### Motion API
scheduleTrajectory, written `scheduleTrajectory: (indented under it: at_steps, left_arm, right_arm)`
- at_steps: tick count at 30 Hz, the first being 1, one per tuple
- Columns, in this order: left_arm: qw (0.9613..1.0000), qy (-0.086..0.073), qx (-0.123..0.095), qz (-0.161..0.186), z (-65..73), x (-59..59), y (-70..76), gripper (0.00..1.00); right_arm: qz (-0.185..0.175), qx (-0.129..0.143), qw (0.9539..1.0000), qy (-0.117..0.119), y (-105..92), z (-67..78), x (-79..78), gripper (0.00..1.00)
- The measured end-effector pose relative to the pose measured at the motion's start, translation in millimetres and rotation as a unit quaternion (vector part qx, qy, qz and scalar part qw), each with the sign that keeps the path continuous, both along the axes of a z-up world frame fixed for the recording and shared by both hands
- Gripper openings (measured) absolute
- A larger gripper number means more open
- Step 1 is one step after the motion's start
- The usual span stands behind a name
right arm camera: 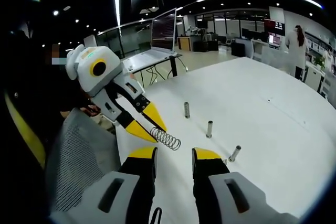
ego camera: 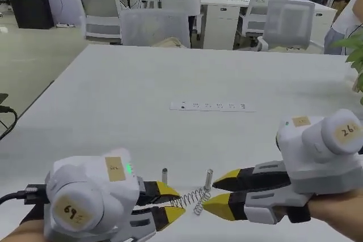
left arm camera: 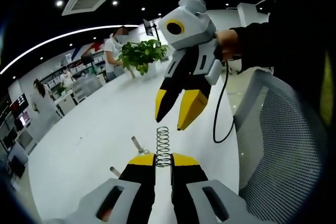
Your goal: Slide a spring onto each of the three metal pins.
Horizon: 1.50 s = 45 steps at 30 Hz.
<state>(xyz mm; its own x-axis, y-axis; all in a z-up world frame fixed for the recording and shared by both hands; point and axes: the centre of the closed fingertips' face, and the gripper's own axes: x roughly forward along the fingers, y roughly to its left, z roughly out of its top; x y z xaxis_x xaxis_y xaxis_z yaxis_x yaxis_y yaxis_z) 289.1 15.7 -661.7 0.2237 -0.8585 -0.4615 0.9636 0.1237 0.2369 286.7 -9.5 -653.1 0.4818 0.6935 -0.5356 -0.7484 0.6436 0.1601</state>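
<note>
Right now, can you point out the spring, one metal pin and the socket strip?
spring (left arm camera: 163, 145), left gripper view, on its middle coils.
metal pin (right arm camera: 209, 129), right gripper view, mid-shaft of the middle pin.
socket strip (ego camera: 207, 106), head view, on its centre.

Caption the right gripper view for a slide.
Left gripper holds a spring toward the open right gripper, three metal pins beyond.

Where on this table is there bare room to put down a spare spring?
Free: the table between the socket strip and the pins, and its left side out to the edge. Crowded: the near edge, where the left gripper holding the spring meets the open right gripper beside the pins.
</note>
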Motion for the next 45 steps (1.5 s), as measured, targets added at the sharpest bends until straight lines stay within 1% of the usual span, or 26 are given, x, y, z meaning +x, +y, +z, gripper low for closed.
scheduleTrajectory:
  at_steps: [7, 17, 24, 28, 30, 36, 38, 40, 42, 45]
  left_arm:
    - [0.9998, -0.006, -0.006, -0.015, 4.2, -5.8, -3.7, 0.03]
    - [0.9992, -0.013, -0.012, -0.036, 7.6, -11.8, -7.7, 0.03]
    - [0.9991, -0.015, -0.012, -0.038, 7.7, -12.4, -9.8, 0.03]
    - [0.9992, -0.014, -0.011, -0.037, 7.1, -12.1, -9.6, 0.03]
    - [0.9993, -0.014, -0.009, -0.035, 5.7, -11.0, -9.0, 0.03]
    - [0.9994, -0.011, -0.006, -0.032, 3.7, -10.3, -9.3, 0.02]
    - [0.9994, -0.015, 0.0, -0.031, 2.2, -9.3, -8.4, 0.02]
    - [0.9994, -0.013, 0.0, -0.031, 1.3, -9.6, -8.3, 0.02]
    - [0.9994, -0.014, 0.001, -0.03, 1.1, -9.3, -8.1, 0.02]
    - [0.9994, -0.015, 0.002, -0.031, 0.9, -9.2, -7.9, 0.02]
  right_arm:
    - [0.003, 0.008, 1.0, 0.004, 2.0, 0.7, -1.7, 0.23]
    - [0.014, 0.015, 0.9997, 0.014, 5.8, -2.9, -5.0, 0.17]
    - [0.02, 0.019, 0.9994, 0.023, 7.9, -2.8, -8.2, 0.13]
    - [0.021, 0.014, 0.9995, 0.02, 8.3, -1.9, -8.5, 0.12]
    - [0.023, 0.015, 0.9995, 0.017, 9.7, 1.6, -9.1, 0.12]
    - [0.032, -0.002, 0.9994, 0.008, 13.6, 5.5, -10.0, 0.11]
    - [0.036, 0.0, 0.9993, 0.008, 14.8, 8.2, -10.6, 0.1]
    - [0.039, 0.004, 0.9992, 0.007, 17.7, 11.7, -11.1, 0.09]
    - [0.043, -0.003, 0.999, 0.005, 19.1, 11.1, -10.8, 0.09]
    - [0.05, -0.005, 0.9987, 0.005, 21.8, 12.2, -11.6, 0.09]
